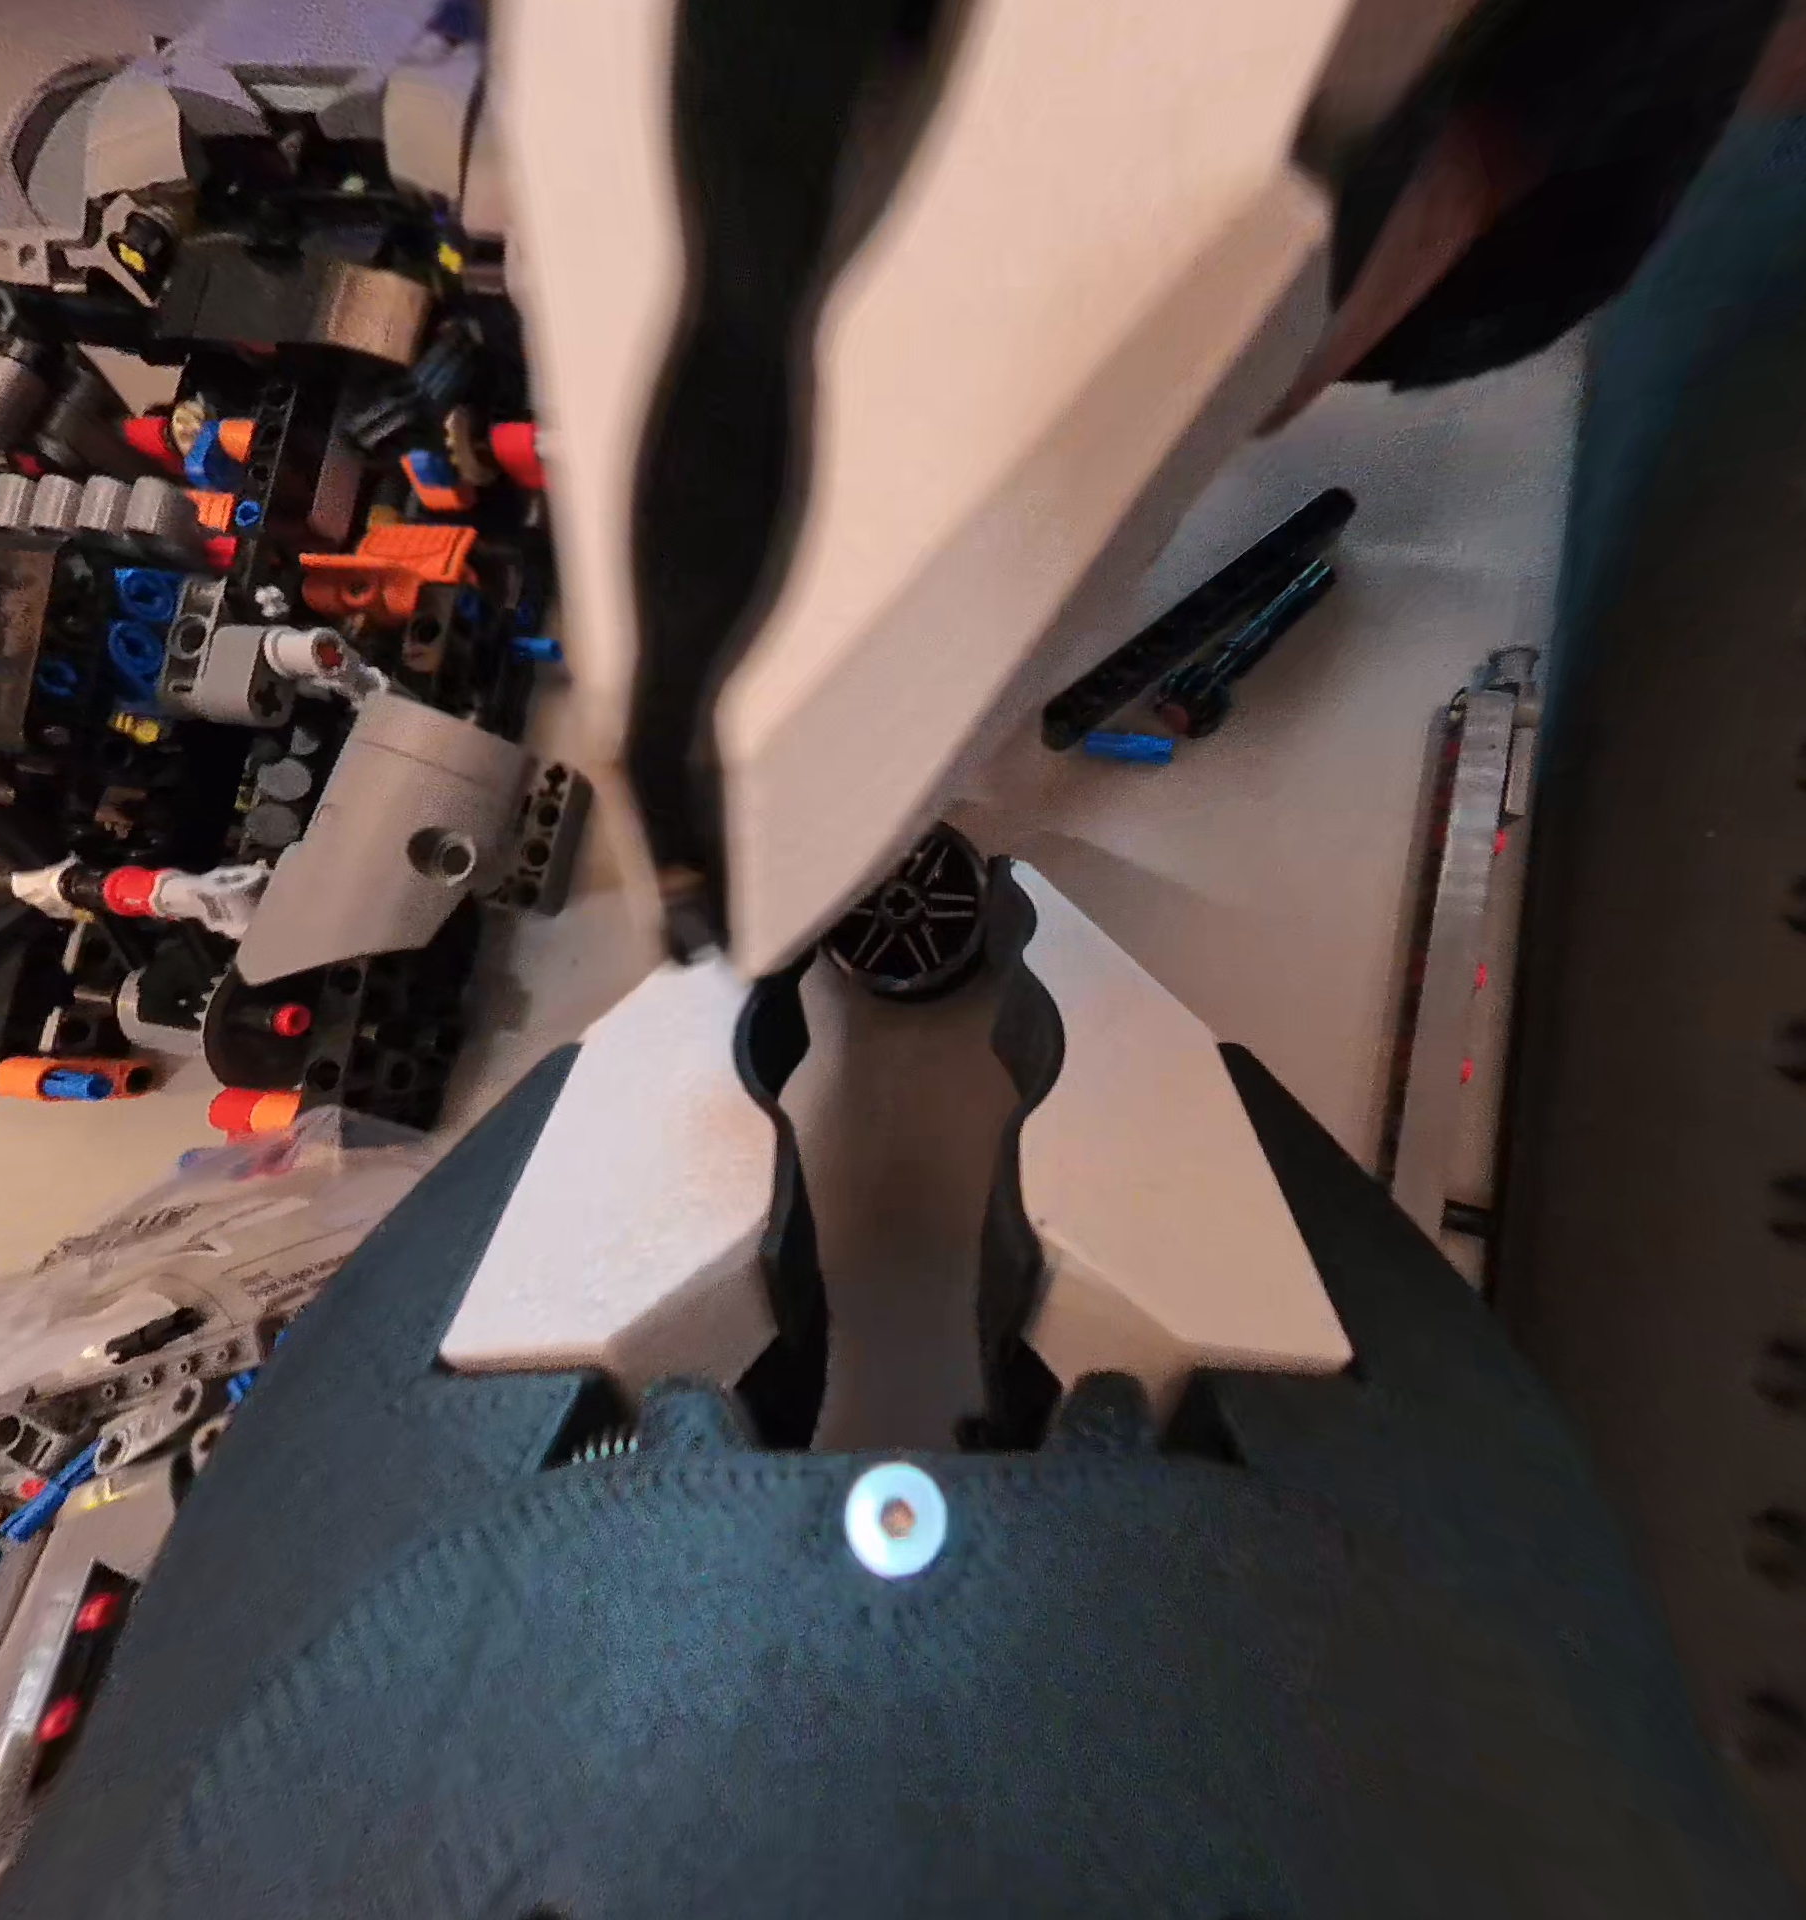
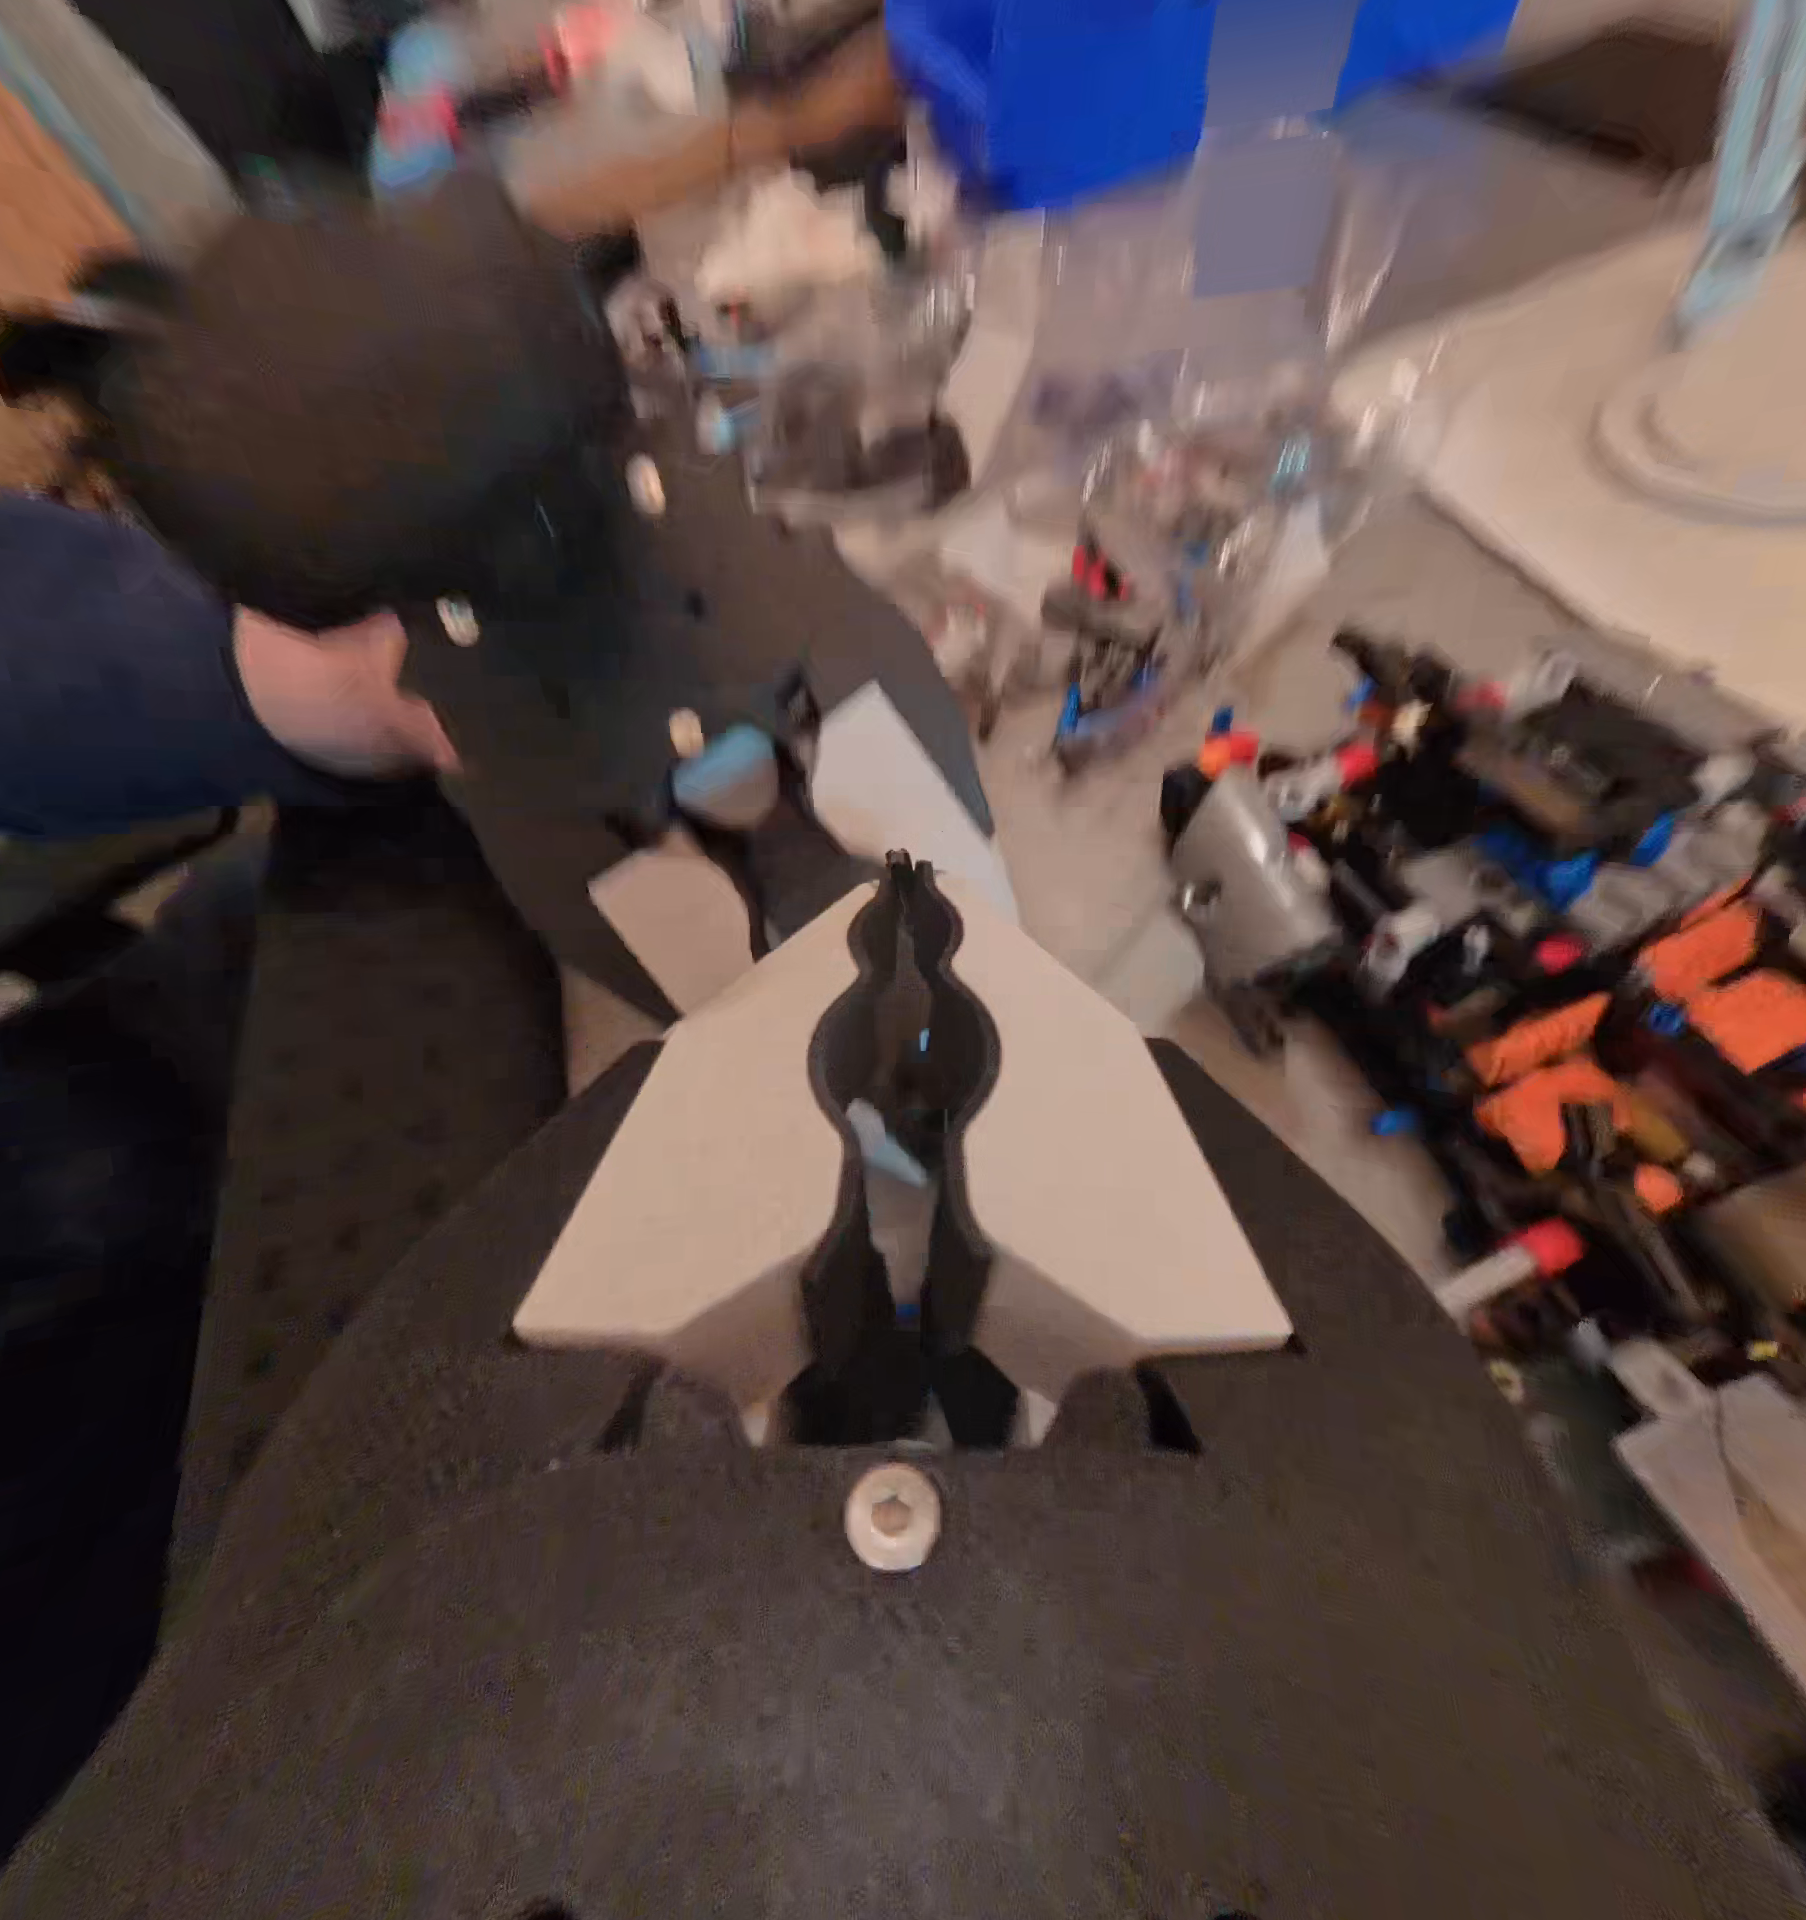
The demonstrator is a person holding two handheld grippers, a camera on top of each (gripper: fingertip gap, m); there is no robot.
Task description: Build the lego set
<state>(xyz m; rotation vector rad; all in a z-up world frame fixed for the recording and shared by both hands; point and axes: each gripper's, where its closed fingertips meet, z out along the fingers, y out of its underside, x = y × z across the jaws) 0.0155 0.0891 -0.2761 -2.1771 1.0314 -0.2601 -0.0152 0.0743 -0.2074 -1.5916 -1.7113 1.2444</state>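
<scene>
- The left gripper (image 1: 894, 935), white-fingered on a black printed body, stands with its jaws parted around a small black spoked plastic wheel (image 1: 904, 914) at the fingertips; whether the pads actually press the wheel cannot be told.
- The right gripper (image 2: 904, 883) has its jaws drawn together on a thin dark piece (image 2: 904, 1039) (too blurred to name), and meets the left one tip to tip, its white fingers (image 1: 930, 468) reaching in from the far side.
- On the pale tabletop (image 1: 1242, 883), black lego beams with a blue pin (image 1: 1205, 634) lie just right of the grippers.
- The half-built black, grey and orange lego model (image 1: 234, 623) fills the left.
- A clear bag of loose parts (image 1: 120, 1309) sits near left.
</scene>
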